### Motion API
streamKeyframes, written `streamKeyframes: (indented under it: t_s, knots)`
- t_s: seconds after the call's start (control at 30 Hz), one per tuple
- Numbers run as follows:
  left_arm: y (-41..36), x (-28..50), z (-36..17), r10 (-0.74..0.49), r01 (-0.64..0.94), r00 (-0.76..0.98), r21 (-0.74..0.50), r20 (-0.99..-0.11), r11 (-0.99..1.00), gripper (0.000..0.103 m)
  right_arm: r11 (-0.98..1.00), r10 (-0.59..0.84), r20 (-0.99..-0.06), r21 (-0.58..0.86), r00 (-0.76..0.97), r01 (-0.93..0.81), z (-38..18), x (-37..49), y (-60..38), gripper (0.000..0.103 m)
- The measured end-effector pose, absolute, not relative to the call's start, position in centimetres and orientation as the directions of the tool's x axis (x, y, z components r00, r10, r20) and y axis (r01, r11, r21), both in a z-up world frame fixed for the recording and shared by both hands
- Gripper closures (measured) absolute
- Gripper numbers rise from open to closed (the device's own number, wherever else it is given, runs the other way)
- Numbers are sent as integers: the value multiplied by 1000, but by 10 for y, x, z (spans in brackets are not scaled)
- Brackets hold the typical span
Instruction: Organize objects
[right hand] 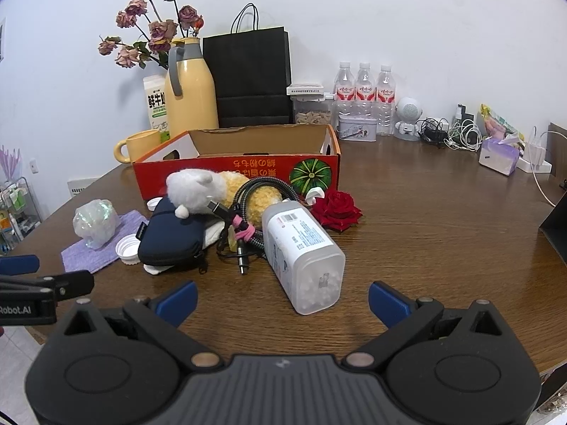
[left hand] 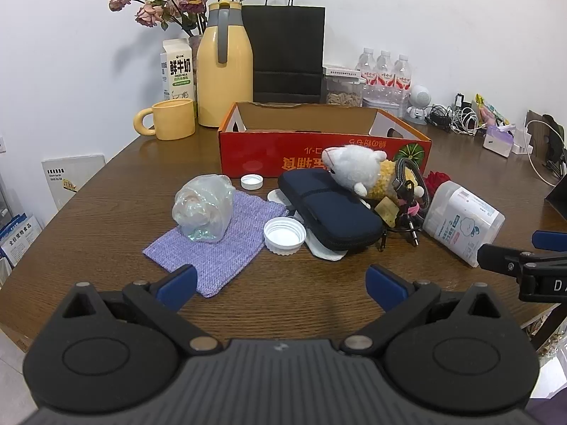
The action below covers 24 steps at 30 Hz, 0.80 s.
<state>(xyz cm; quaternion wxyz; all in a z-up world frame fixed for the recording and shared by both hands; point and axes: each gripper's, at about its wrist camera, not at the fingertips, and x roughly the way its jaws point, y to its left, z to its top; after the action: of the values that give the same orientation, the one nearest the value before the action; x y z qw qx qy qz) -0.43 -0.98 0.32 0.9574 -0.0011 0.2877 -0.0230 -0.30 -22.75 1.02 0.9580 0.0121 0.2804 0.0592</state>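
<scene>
Cotton swab jar (right hand: 304,255), lying on its side on the table (right hand: 443,233) near the right gripper (right hand: 282,301), both grippers spread empty: judged light, rigid, slippery; best gripped across its flat sides.

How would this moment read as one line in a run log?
left gripper: open, empty | right gripper: open, facing lying white plastic jar | red cardboard box: looks empty

Red cardboard box (left hand: 319,148) with green pumpkin print, navy pouch (left hand: 329,209), lilac woven cloth (left hand: 219,258), dark wood-grain table (left hand: 106,219).
</scene>
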Motion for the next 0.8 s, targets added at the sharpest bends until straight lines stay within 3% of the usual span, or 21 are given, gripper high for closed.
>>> streamKeyframes:
  t_s: [0.43,0.57,0.73,0.8]
  knots:
    - [-8,-3,5,-43,37,833,-22,-551,999,0,993,115,-531,51,840,-103,12,-2,-229,0]
    - [-1,4,3,-12,-3,841,-27,-540,1000,0,998,62,-476,16,877,-62,7,5,-237,1]
    - [9,18,-1,45,-60,851,-11,-523,998,0,993,117,-464,30,878,-116,-7,38,-246,15]
    - [15,24,-3,69,-82,850,-2,-522,997,0,987,155,-483,33,862,-159,-12,53,-246,27]
